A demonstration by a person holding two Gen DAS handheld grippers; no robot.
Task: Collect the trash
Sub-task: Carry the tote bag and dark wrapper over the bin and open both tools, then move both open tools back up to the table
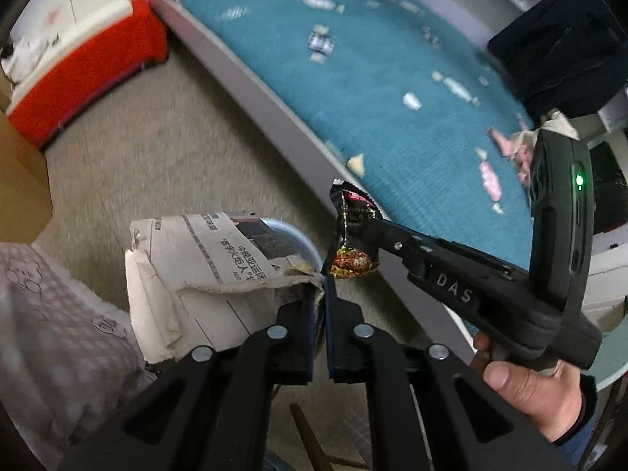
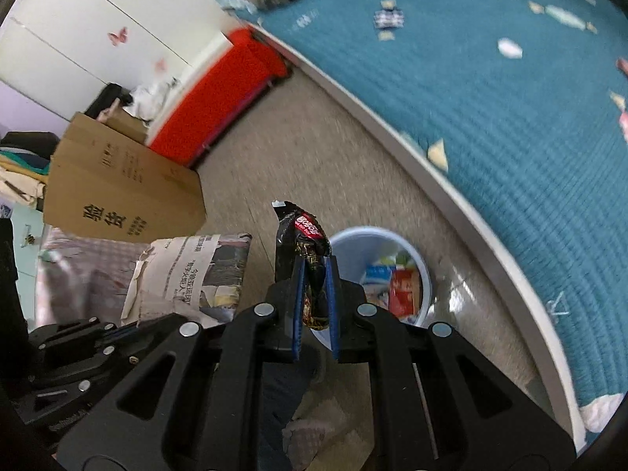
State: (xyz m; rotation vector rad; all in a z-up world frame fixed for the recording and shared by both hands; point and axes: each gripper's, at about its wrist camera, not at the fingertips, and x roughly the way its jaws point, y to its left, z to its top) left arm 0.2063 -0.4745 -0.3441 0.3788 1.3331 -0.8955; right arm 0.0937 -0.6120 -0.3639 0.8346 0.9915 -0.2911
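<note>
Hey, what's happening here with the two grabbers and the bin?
A person is clearing up trash with two handheld grippers. The left gripper is shut on a piece of newspaper. The right gripper is shut on a black snack wrapper. A pale blue bin, already holding some packaging, stands on the floor beside the bed's teal blanket.

Upper right, a bed with a teal ribbed cover carries scattered candy wrappers; the beige floor bears a pale-blue round plastic bin.

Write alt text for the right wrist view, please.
The right gripper has its jaws shut on a black snack wrapper above a pale blue bin holding trash. A newspaper is to the left, a teal bed cover to the right.
</note>
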